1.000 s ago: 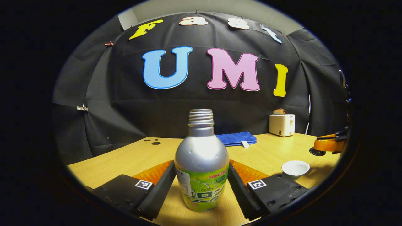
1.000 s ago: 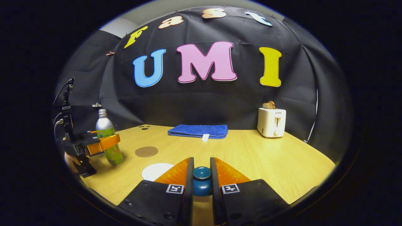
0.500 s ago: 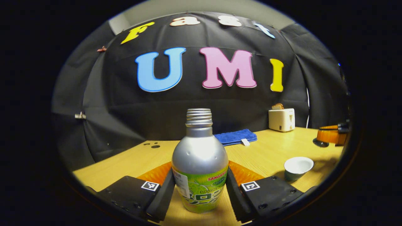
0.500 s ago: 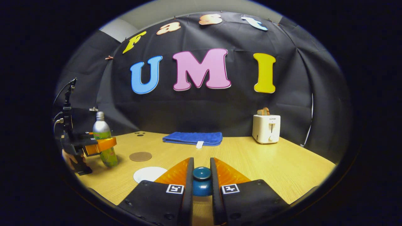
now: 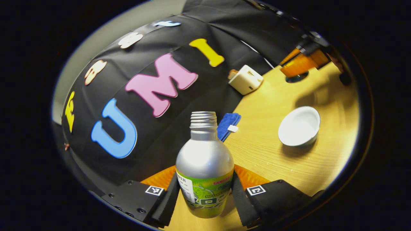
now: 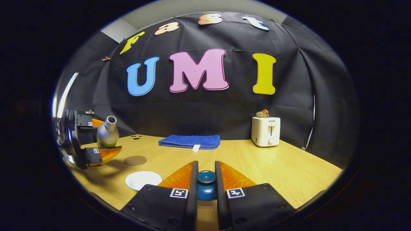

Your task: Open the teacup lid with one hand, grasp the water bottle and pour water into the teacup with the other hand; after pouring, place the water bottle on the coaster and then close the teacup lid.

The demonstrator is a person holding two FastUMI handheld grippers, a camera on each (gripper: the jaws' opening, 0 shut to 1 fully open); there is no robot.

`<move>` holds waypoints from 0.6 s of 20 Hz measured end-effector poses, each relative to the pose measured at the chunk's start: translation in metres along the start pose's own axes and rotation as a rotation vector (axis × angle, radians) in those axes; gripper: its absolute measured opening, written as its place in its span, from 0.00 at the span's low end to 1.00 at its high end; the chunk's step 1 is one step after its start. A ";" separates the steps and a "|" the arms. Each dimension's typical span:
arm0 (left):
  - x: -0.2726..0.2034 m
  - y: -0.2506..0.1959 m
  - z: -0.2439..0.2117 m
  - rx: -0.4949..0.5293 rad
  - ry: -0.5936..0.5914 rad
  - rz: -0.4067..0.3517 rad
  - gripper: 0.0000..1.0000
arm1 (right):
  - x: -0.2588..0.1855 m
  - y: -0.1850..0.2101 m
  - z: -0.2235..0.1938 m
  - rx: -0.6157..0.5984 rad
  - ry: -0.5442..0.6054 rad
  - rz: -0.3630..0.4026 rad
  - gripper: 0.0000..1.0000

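The left claw (image 5: pixel 204 192) grips the water bottle (image 5: pixel 205 166), both black fingers pressed against its green label, and in the right gripper view the bottle (image 6: pixel 107 133) hangs tilted above the desk's left edge, its open mouth leaning toward the middle. The teacup (image 5: pixel 299 126) stands uncovered on the desk (image 5: pixel 266 154), white inside, with bare wood all round it; in the right gripper view it (image 6: pixel 143 180) sits just left of the right claw's fingers. The right claw (image 6: pixel 205 189) is closed on the teacup lid (image 6: pixel 206 185), pinching its blue knob between both fingers, and it shows from the left gripper view at the upper right, held above the desk beyond the teacup. The brown coaster (image 6: pixel 135 160) lies flat between the tilted bottle and the teacup, apart from both. Toward the back, a folded blue towel (image 6: pixel 189 141) lies near the cloth wall and a white toaster (image 6: pixel 265 131) stands right of it, leaving the middle and right of the pale wooden desk open. The black cloth wall closes the booth behind.
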State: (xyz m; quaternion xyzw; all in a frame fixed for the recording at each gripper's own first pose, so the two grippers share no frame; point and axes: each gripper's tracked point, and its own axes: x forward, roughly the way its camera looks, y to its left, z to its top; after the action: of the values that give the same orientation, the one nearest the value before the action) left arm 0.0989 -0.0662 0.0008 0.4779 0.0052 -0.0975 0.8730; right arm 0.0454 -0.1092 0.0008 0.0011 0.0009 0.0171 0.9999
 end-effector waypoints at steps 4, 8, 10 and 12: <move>0.007 -0.009 0.000 0.209 0.006 -0.046 0.79 | 0.000 -0.001 0.000 0.001 0.001 0.000 0.29; 0.012 -0.013 0.003 0.419 -0.010 -0.083 0.79 | 0.000 0.000 0.000 0.000 0.001 0.000 0.29; 0.013 -0.019 0.007 0.503 -0.015 -0.106 0.79 | 0.001 0.000 0.000 0.000 0.000 0.000 0.29; 0.015 -0.021 0.008 0.558 -0.020 -0.123 0.79 | 0.000 0.000 0.000 0.000 0.000 0.000 0.29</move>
State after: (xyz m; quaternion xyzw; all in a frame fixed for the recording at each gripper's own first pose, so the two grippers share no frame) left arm 0.1093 -0.0861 -0.0136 0.6974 -0.0016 -0.1526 0.7003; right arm 0.0458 -0.1094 0.0008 0.0013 0.0010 0.0172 0.9999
